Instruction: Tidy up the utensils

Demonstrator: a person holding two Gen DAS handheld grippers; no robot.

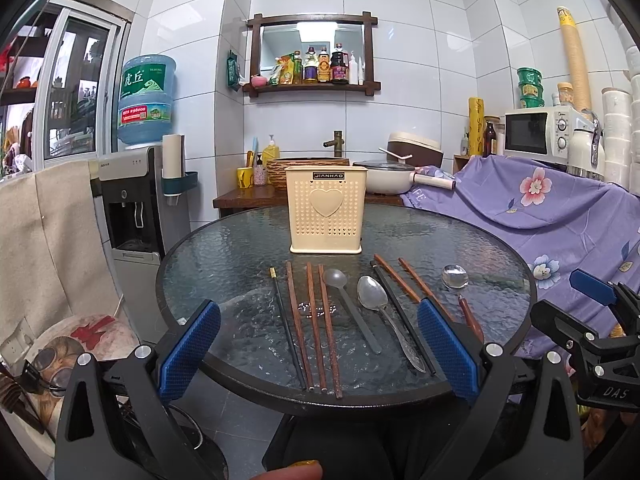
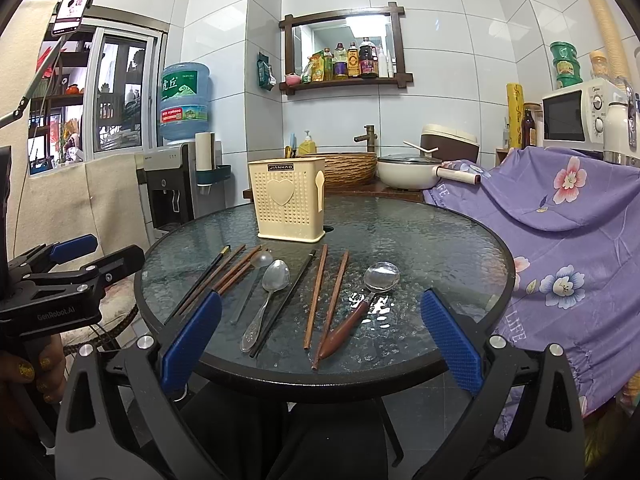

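Tiled kitchen, glass table (image 1: 480,248): utensils lie lengthwise toward holder (image 1: 325,210), ahead of both tongs. Left tongs (image 1: 318,354) and right tongs (image 2: 320,344) gape wide, empty; wood-handled spoon (image 2: 360,308) nearest right.

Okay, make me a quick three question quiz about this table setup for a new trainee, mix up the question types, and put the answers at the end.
1. True or false: the cream utensil holder already has chopsticks standing in it.
2. How many spoons lie on the glass table?
A. one
B. three
C. five
3. Fill in: the left gripper and right gripper are both ____.

Key:
1. False; all utensils lie flat on the table.
2. B: a clear spoon, a metal spoon and a wooden-handled spoon.
3. Open, holding nothing.
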